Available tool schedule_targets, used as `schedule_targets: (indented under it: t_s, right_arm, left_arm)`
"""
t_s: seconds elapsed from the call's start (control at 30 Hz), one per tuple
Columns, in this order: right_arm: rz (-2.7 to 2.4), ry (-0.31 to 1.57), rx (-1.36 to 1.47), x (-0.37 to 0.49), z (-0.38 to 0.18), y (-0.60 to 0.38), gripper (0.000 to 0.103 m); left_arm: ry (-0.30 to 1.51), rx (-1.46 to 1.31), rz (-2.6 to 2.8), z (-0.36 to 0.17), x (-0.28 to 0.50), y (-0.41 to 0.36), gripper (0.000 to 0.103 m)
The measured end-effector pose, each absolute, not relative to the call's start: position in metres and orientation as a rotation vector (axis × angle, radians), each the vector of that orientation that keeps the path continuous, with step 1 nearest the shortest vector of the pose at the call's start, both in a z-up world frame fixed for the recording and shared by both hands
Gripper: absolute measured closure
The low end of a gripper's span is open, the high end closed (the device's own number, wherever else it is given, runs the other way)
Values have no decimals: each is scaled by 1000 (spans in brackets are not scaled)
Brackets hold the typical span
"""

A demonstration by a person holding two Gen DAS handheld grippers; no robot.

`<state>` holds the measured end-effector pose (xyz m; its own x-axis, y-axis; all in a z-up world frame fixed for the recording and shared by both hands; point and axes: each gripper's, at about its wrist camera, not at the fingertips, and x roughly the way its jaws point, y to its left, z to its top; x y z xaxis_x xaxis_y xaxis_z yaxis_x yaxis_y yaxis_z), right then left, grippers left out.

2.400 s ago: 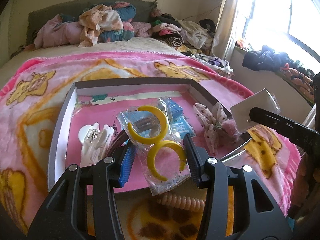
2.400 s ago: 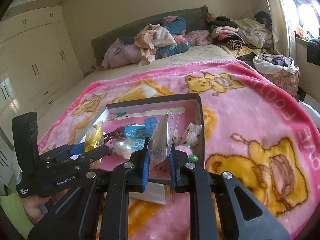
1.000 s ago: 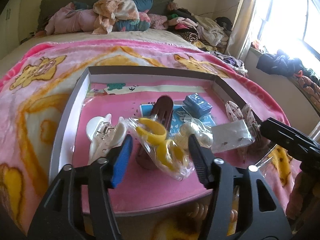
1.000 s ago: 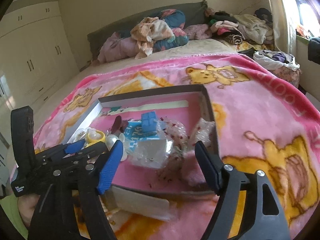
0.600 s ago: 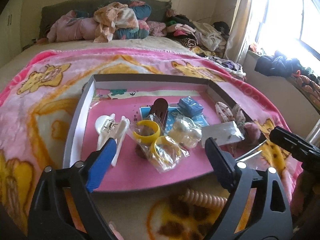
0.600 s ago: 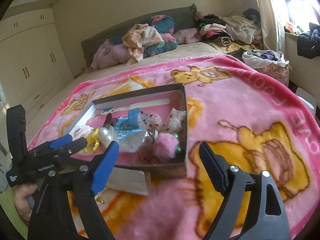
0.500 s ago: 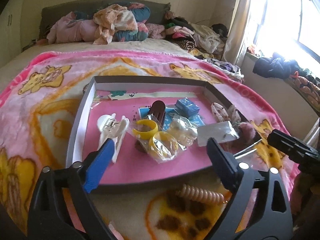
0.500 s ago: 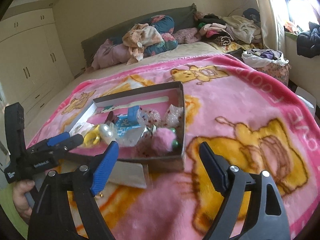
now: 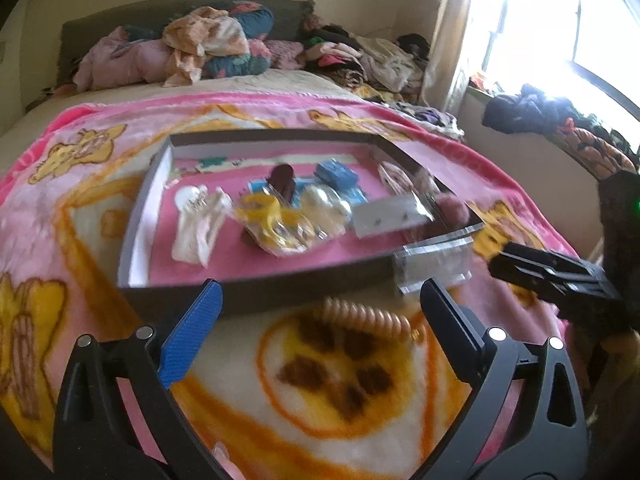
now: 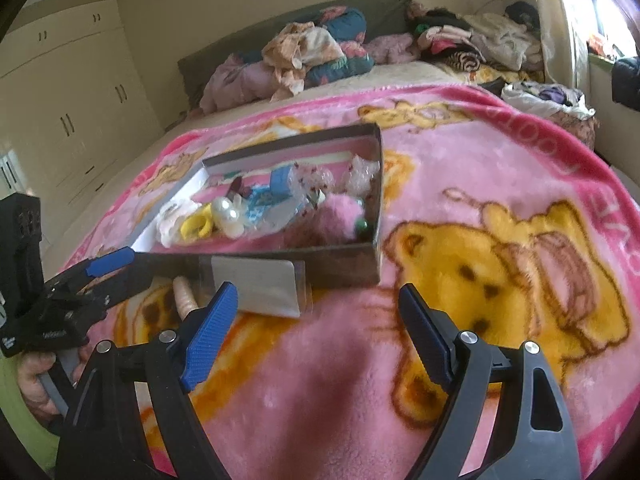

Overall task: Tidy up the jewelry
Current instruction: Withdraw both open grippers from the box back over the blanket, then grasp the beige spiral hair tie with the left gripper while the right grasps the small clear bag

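Now both my left claw (image 9: 316, 320) and right claw (image 10: 318, 316) gape empty, most trinkets sit in the box (image 9: 256, 286), but the coil hair tie (image 9: 366, 316) and clear packet (image 10: 260, 286) wait outside.

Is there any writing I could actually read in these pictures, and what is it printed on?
"FOOT": large pink letters on the blanket, partly legible, cut off at the edge.
Small white print on the left gripper: too blurred to read.
Blue packets in the box: print too blurred to read.

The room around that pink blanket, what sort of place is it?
A bedroom, it seems: a bed with piled clothes at its headboard, and built-in wardrobes along the wall.
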<state>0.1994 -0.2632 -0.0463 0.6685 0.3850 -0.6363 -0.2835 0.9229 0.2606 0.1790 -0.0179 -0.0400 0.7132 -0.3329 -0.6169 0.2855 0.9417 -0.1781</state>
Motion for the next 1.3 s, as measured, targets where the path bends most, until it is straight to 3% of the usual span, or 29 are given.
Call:
schedule_targets:
  t_s: [0.27,0.6,0.67,0.73,0.8,0.83,1.03,1.07,1.13,1.2,1.3]
  right_arm:
    - [445,789,173,210,-52,-260,27]
    - [548,871,220,236,-61,-248,45]
    - [559,876,225,237,-63,-248,51]
    - [596,879,260,237,-64,-250,66]
    - [599,871,261,235,-63,-251,69]
    - [612,861,267,233,-62,-252,78]
    - [579,806,266,216,-54,-265,87]
    - [571,799,266,212,-53,-268,88]
    - [544,778,272,205,-50,-275,90]
    - [517,758,275,198,-47,-284,91]
    - [479,735,279,189,-44,-296,92]
  left_arm:
    - [738,-11,-454,-51,172,-38,12]
    - [814,41,-496,-69,190,-57,12]
    - [821,43,-499,-71,192,-59,12]
    - [826,37,-504,-72,195,-60,12]
    - [834,29,-503,-73,197,-60,12]
    - [834,27,-502,-73,198,-60,12]
    - [840,29,-485,-72,201,-65,12]
    - [839,31,-482,-72,203,-67,13]
    - [838,41,-475,-71,203,-71,29]
    - [840,45,-475,-72,203,-73,37]
    - [830,49,-475,-69,200,-73,43]
